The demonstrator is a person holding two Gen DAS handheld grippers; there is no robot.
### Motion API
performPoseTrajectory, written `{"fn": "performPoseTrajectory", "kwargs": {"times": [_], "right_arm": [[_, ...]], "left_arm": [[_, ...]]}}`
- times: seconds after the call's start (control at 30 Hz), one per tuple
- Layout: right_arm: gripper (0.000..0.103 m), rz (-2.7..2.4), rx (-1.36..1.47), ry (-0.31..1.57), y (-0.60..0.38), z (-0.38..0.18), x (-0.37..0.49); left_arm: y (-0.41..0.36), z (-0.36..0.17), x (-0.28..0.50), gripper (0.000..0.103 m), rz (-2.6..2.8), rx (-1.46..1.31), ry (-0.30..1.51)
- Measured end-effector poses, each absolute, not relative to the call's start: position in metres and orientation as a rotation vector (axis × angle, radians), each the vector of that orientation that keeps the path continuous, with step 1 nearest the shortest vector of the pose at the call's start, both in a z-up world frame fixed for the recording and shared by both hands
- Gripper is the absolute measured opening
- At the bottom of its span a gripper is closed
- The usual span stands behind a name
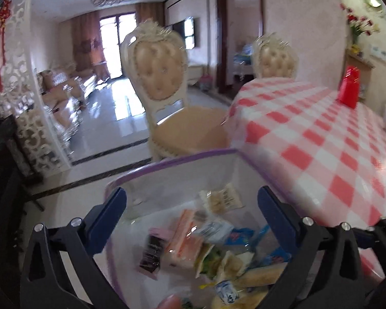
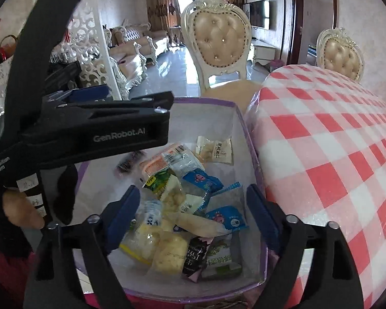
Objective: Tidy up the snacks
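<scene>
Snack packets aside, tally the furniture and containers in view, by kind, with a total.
Padded chairs: 2
Checked-cloth table: 1
Clear snack bin: 1
Red box: 1
Total: 5

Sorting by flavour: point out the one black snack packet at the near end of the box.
The black packet with white lettering, between the pale potato-like pack and the green-and-white packet.

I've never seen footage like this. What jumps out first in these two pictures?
A clear box with a purple rim sits below both cameras, heaped with wrapped snacks. Right beside it a red-and-white checked tablecloth fills the right side, with an ornate cream chair behind the box. The right gripper and left gripper hang open over the snacks.
</scene>
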State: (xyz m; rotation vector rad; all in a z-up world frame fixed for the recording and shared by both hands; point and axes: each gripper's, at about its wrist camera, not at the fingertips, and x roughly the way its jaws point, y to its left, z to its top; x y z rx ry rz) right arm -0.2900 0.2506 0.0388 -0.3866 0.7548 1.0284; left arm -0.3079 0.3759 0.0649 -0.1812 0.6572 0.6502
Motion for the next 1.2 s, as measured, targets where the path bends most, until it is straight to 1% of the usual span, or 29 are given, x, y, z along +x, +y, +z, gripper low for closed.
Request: {"fn": "performPoseTrajectory", "kwargs": {"times": [0.13,0.33,1.2], "right_arm": [[0.087,0.988,-0.462,0.808,0.258,0.032,-0.292],[0.087,0.909,-0.590,0.797,0.264,0.024,-0.299],[0.087,0.907,-0.585,0.830,0.265,0.015,-0.300]], "left_arm": [[0.383,0.059,-0.307,0.102,0.681,-0.223,0.740],[0.389,0.048,-0.307,0.102,0.684,-0.266,0.793],[0.391,0.037,-0.301,0.102,0.671,-0.276,0.837]]}}
